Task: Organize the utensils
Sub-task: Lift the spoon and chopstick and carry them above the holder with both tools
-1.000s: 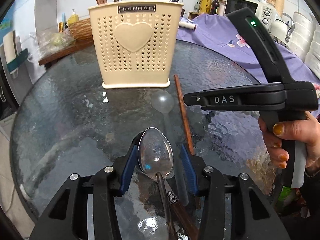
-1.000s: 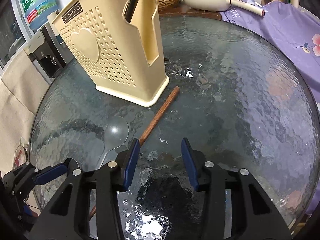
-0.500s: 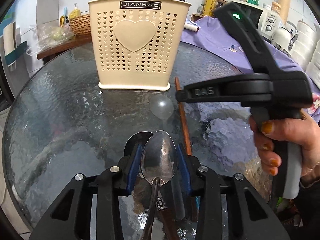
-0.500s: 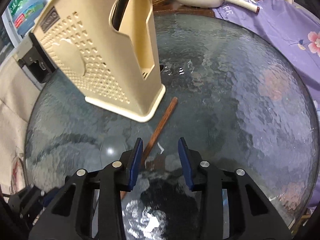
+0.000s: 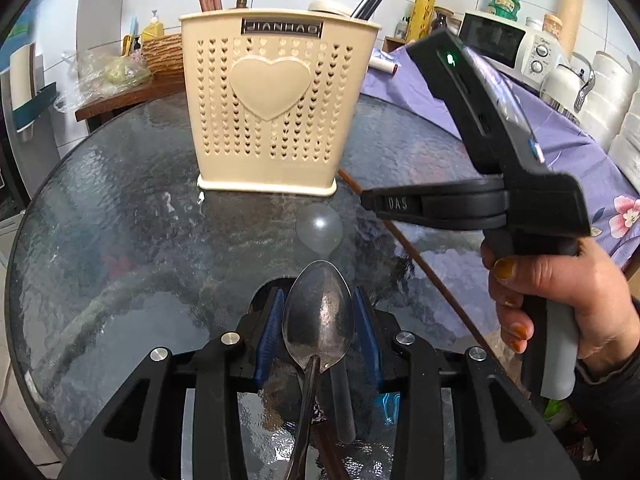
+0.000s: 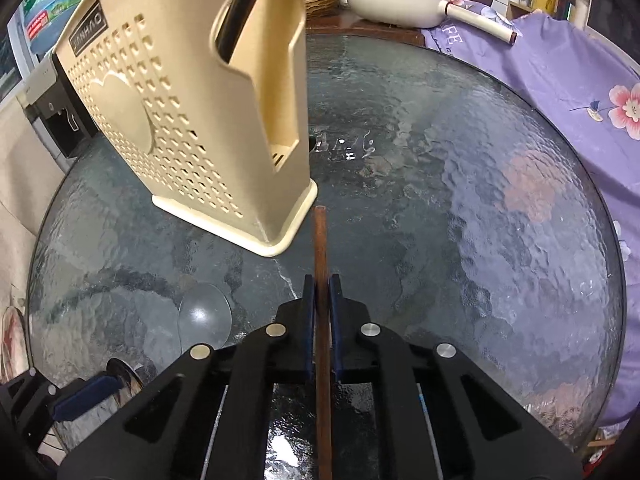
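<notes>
My left gripper (image 5: 318, 320) is shut on the bowl of a metal spoon (image 5: 320, 312), with a blue pad on each side. Just ahead of it, a translucent plastic spoon (image 5: 320, 228) lies on the glass table (image 5: 120, 220). The cream utensil holder (image 5: 276, 104) stands upright beyond, with chopsticks in it. My right gripper (image 6: 320, 292) has its jaws closing tight on a brown wooden chopstick (image 6: 320, 240) that points at the corner of the holder (image 6: 192, 120). In the left wrist view the right gripper (image 5: 368, 202) reaches in from the right over the chopstick (image 5: 432, 276).
A purple floral cloth (image 6: 560, 80) covers the surface past the table's right edge. A cream pan (image 6: 400, 4) and a wicker basket sit behind the table. A microwave (image 5: 504, 44) and jars stand at the back right. A hand (image 5: 552, 304) holds the right gripper's handle.
The right gripper slid left over the wooden chopstick and shut on it. The left gripper's pads narrowed onto the metal spoon's bowl and have held there since.
</notes>
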`<state>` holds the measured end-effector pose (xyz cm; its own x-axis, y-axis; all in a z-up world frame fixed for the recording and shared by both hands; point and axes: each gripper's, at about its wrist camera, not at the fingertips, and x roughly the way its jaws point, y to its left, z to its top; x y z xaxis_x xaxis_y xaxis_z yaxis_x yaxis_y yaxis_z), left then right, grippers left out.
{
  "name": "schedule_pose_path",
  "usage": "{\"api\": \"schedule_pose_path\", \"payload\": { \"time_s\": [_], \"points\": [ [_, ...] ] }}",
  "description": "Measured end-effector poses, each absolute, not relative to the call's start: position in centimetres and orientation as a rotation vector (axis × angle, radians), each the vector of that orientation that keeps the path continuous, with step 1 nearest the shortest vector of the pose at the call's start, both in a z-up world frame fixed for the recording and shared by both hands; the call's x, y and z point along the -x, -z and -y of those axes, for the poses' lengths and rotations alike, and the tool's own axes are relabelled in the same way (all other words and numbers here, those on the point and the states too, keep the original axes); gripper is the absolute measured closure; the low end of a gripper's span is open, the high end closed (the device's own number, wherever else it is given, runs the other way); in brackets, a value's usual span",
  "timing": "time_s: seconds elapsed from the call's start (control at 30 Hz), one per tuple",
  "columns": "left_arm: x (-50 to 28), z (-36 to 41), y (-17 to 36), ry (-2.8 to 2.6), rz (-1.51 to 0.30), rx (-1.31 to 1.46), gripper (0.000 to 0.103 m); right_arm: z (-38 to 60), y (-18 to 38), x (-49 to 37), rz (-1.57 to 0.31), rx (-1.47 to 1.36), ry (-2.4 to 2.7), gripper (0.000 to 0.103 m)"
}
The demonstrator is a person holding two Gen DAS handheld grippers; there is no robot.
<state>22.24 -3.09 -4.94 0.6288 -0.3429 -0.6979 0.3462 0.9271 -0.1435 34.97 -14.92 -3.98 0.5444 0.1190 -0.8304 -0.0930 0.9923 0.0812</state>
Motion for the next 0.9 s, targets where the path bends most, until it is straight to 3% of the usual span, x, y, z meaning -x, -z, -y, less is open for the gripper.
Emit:
{"api": "schedule_pose_path", "payload": {
  "time_s": [0.9],
  "points": [
    [-21.7,0.3,-3.7,0.338,-0.593,0.067,0.068,20.1,-6.1,-27.5,-0.709,-0.203,-0.430,0.096]
  ]
}}
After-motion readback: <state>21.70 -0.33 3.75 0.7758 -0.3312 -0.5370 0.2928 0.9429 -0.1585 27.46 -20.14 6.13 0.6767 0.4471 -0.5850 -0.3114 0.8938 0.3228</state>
